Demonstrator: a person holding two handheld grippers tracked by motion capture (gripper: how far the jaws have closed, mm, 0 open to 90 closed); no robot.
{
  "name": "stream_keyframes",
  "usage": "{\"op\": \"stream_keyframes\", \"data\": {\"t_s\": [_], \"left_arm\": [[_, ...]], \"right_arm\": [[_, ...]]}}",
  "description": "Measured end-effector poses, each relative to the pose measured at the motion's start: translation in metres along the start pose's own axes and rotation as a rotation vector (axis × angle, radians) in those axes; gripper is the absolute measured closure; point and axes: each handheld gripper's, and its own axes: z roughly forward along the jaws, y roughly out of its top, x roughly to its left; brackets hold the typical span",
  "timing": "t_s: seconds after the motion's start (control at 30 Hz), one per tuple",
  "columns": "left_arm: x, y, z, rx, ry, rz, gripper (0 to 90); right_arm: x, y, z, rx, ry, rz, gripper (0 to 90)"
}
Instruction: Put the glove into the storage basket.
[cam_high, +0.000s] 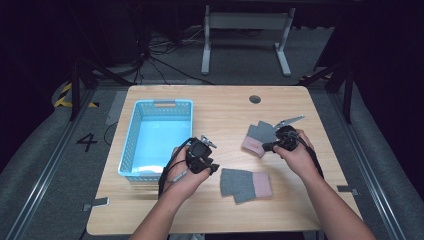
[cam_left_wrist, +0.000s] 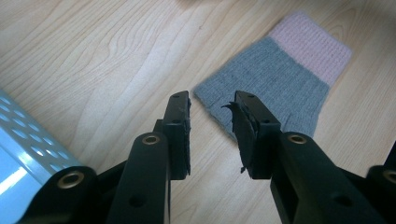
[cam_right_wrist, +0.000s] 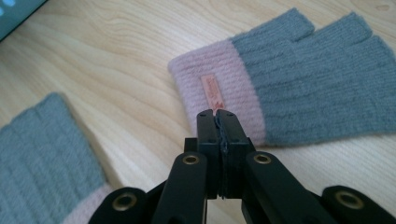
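The high view looks forward and down over the whole table (cam_high: 220, 105) from the person's side. The left claw (cam_left_wrist: 212, 105) camera sits close above the wood, facing a glove (cam_left_wrist: 275, 79) just ahead. The right claw (cam_right_wrist: 217, 114) camera, equally close, faces the other glove (cam_right_wrist: 289, 79); both gloves also appear from above.

1. Near glove (cam_high: 245, 184): grey ribbed knit with a pale pink cuff
2. Far glove (cam_high: 259, 137): the same grey and pink (a small orange-tan label sits on its cuff)
3. Basket (cam_high: 131, 145): light blue, its walls patterned with small holes
4. Table (cam_high: 225, 107): pale wood grain
5. Left gripper (cam_left_wrist: 212, 116) and right gripper (cam_right_wrist: 217, 116): black, with brass-coloured rivets
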Motion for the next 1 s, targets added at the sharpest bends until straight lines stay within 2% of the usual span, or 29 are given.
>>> {"op": "stream_keyframes", "data": {"t_s": [0.1, 0.37, 0.57, 1.0], "left_arm": [[0.000, 0.000, 0.000, 0.003, -0.002, 0.003, 67.6], [0.000, 0.000, 0.000, 0.002, -0.003, 0.006, 67.3], [-0.001, 0.000, 0.001, 0.005, -0.004, 0.008, 67.1], [-0.002, 0.000, 0.000, 0.003, -0.006, 0.009, 67.0]], "right_arm": [[-0.003, 0.003, 0.007, -0.007, 0.001, 0.016, 89.8], [-0.005, 0.008, 0.021, -0.001, -0.008, 0.019, 89.6], [-0.004, 0.008, 0.028, 0.023, -0.007, 0.018, 89.3], [-0.004, 0.006, 0.032, 0.052, -0.007, 0.011, 90.0]]}}
